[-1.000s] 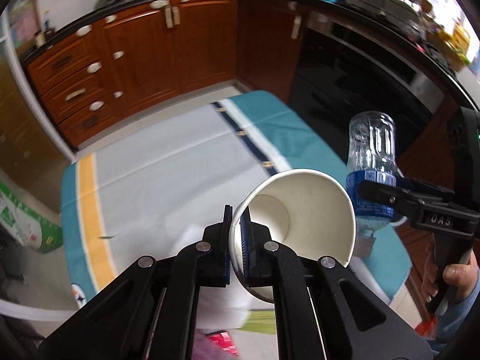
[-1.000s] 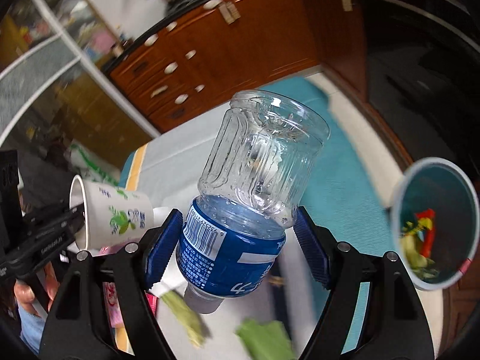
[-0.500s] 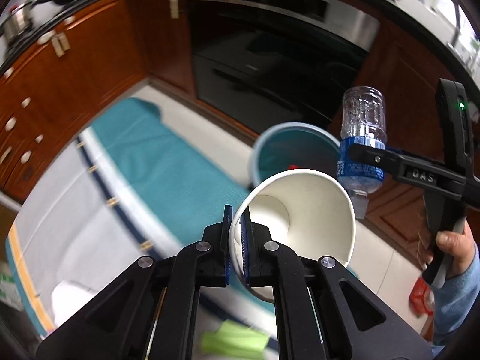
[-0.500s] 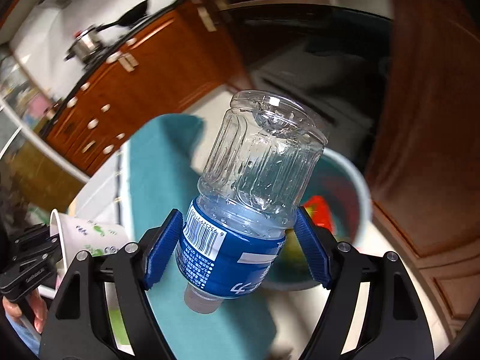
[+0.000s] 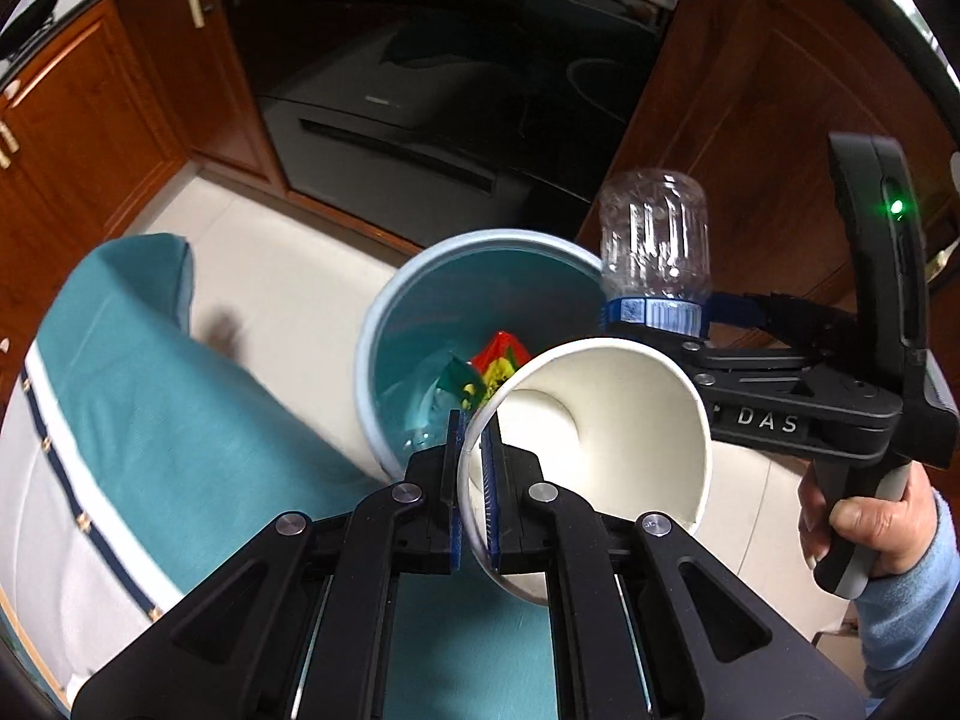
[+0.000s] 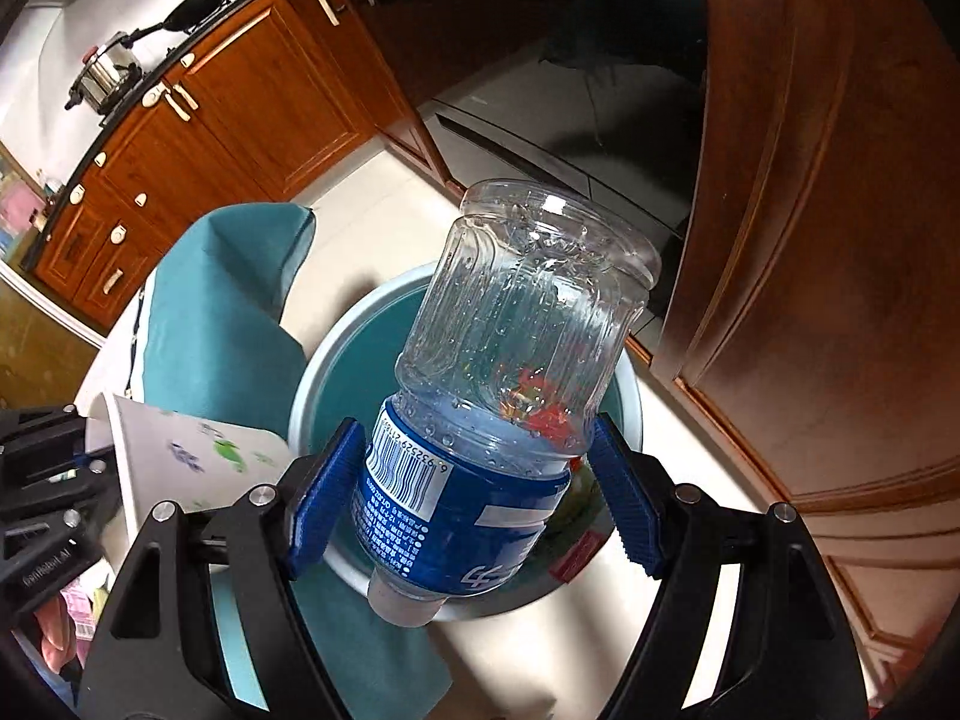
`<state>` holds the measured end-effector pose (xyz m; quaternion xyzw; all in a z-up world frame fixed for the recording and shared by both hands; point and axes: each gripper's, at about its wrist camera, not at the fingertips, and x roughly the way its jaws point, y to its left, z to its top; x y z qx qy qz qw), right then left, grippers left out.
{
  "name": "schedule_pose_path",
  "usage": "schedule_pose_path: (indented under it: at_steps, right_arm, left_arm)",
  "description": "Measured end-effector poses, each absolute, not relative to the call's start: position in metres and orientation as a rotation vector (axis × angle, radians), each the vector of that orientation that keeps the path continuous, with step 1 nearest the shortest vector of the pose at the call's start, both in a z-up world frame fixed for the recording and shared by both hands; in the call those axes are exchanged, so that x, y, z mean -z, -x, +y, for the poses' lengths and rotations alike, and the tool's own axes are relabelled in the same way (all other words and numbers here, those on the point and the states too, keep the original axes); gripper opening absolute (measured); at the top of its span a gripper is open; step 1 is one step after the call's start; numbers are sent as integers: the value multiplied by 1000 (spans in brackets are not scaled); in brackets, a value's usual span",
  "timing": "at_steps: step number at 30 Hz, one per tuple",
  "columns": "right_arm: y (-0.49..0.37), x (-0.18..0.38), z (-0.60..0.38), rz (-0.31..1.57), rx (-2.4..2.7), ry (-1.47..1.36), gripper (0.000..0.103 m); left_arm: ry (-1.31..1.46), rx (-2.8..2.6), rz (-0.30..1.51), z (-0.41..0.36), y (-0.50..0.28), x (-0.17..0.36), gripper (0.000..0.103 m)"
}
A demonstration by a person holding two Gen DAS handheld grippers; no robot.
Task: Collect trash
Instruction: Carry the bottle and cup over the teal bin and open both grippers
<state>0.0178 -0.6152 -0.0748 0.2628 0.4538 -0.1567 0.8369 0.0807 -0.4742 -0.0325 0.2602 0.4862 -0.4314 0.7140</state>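
Note:
My left gripper (image 5: 473, 468) is shut on the rim of a white paper cup (image 5: 612, 420), whose mouth faces the camera; it hangs just before a pale blue trash bin (image 5: 384, 324). My right gripper (image 6: 474, 504) is shut on a clear plastic bottle (image 6: 522, 348) with a blue label, held cap down over the bin (image 6: 336, 360). In the left wrist view the bottle (image 5: 654, 246) sits above the bin's right rim, with a hand (image 5: 864, 528) on the right gripper's handle. Colourful wrappers (image 5: 492, 366) lie inside the bin. The cup (image 6: 198, 456) shows at the left of the right wrist view.
A table under a teal and white cloth (image 5: 150, 420) lies left of the bin. Brown wooden cabinets (image 6: 810, 240) and a black oven front (image 5: 420, 90) stand behind it. Pale floor tiles (image 5: 288, 276) surround the bin. A pot (image 6: 105, 75) and pan sit on the far counter.
Both grippers have swung away from the table toward the bin and lowered, each keeping its hold. The bin, earlier off to the side, now lies directly under the bottle and ahead of the cup.

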Motion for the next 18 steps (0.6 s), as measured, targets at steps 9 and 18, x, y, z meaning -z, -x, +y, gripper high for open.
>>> schedule_pose_path:
  at_steps: [9, 18]
  right_arm:
    - [-32, 96, -628, 1012, 339, -558, 74]
    - [-37, 93, -632, 1015, 326, -633, 88]
  left_arm:
    - [-598, 947, 1145, -492, -96, 70, 7]
    - [-647, 897, 1083, -486, -89, 67, 63]
